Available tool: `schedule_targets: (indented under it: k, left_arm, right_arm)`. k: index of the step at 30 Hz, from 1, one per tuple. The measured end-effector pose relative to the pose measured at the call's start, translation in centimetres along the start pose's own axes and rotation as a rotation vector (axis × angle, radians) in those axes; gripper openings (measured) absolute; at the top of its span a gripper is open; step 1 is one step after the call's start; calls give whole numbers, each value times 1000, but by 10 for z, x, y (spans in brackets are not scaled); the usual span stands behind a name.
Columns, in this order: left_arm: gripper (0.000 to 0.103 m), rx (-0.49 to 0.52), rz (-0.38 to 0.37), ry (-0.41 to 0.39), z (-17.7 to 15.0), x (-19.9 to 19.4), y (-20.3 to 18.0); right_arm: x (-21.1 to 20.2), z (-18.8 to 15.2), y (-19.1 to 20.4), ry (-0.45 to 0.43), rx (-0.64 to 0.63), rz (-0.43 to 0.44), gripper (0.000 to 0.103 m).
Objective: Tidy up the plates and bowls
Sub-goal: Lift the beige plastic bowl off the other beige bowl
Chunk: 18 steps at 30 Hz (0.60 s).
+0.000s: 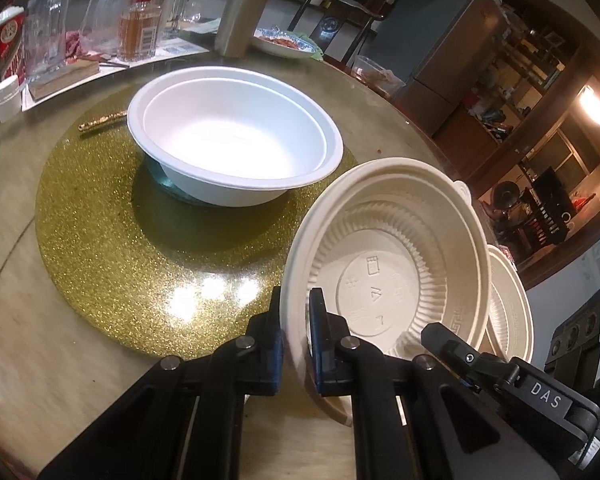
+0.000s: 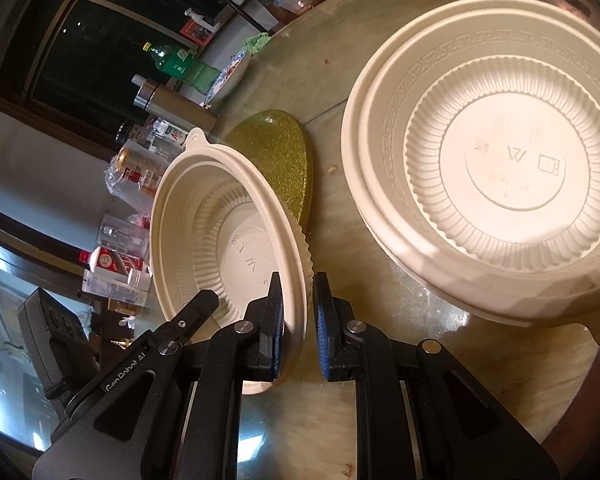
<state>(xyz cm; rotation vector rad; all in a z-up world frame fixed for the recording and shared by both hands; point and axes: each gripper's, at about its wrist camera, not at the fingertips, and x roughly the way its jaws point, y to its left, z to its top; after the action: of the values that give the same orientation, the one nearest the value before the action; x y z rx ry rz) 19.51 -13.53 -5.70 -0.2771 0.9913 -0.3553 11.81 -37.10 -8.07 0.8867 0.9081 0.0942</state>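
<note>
My left gripper (image 1: 296, 340) is shut on the rim of a cream ribbed plastic bowl (image 1: 392, 264), held tilted above the table. My right gripper (image 2: 298, 320) straddles the same bowl's rim (image 2: 220, 236) with a gap at the outer pad; I cannot tell whether it grips. The right gripper's finger (image 1: 456, 344) shows at the bowl's other side. A white foam bowl (image 1: 236, 136) sits on the gold glitter mat (image 1: 120, 248). A second cream ribbed bowl (image 2: 496, 176) rests on the table at right; its edge shows behind the held bowl (image 1: 512, 308).
Bottles, glasses and a can (image 1: 140, 28) crowd the table's far left, with a steel flask (image 1: 244, 12) and a patterned dish of food (image 1: 284, 42) behind. A gold utensil (image 1: 100, 120) lies on the mat. The round table's edge (image 1: 440, 148) curves at right.
</note>
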Motion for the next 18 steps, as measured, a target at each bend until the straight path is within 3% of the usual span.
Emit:
schedule_targets:
  k: [9, 18]
  left_arm:
    - [9, 32, 15, -20, 0, -3, -2]
    - [9, 89, 89, -83, 0, -13, -12]
  right_arm:
    - [3, -1, 1, -3, 12, 1, 12]
    - [-4, -2, 16, -36, -26, -20, 9]
